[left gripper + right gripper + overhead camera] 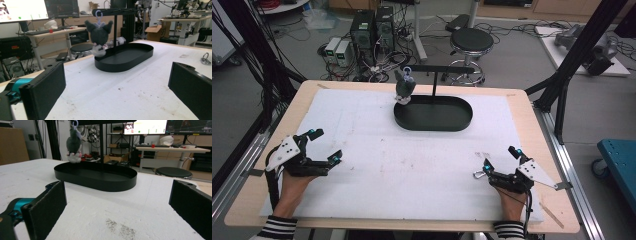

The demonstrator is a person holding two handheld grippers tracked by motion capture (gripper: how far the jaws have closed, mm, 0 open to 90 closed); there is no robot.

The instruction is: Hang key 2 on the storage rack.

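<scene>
A grey plush keychain toy hangs by its loop from the crossbar of a black stand. The stand rises from a black oval tray at the far middle of the white mat. My left gripper rests at the mat's near left, open and empty. My right gripper rests at the near right, also open and empty. A small metal carabiner clip lies on the mat just left of the right gripper.
The white foam mat covers most of the wooden table. Dark smudges mark the mat in front of the right gripper. Beyond the table's far edge stand a stool and computer cases.
</scene>
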